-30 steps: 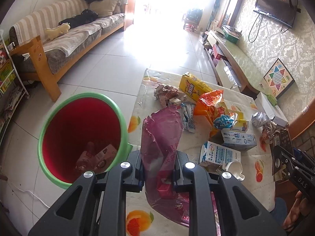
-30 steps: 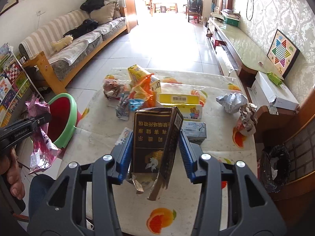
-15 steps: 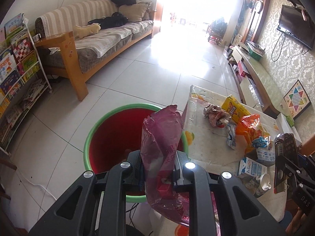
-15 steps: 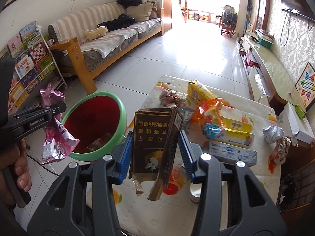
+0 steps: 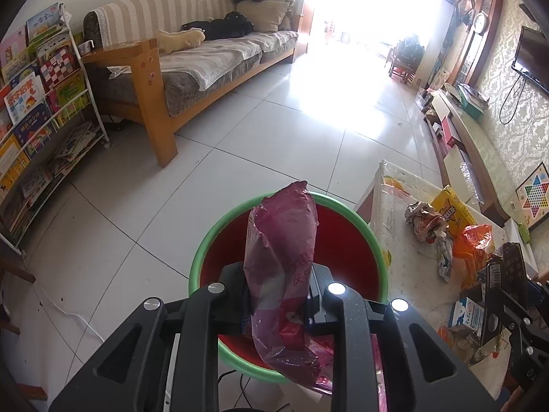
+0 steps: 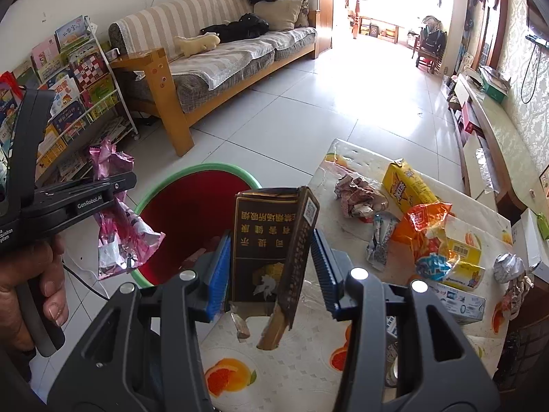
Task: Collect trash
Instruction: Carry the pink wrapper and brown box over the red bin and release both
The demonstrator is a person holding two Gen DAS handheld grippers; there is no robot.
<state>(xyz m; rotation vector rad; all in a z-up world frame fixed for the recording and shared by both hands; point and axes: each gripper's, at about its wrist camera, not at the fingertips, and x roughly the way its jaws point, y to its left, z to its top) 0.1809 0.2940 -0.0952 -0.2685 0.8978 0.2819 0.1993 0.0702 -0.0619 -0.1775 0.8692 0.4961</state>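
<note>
Wrapper (image 5: 279, 274): crinkled pink foil, upright over the red bin (image 5: 343, 240).
Left gripper (image 5: 276, 295): fingers just easing apart, wrapper still between them.
Box (image 6: 271, 250): dark brown, torn, clamped by right gripper (image 6: 271, 267), half-open.
Worktop (image 6: 308, 360): fruit-print cloth, litter; bin on the floor (image 5: 171, 189) beside it.

Both grippers swing from table to bin

The left gripper (image 5: 278, 295), jaws just easing apart around the crumpled magenta foil wrapper (image 5: 281, 261), now hangs over the green-rimmed red plastic bin (image 5: 206, 250); the right gripper (image 6: 271, 267) follows, bringing the dark brown cardboard carton (image 6: 267, 240).
</note>
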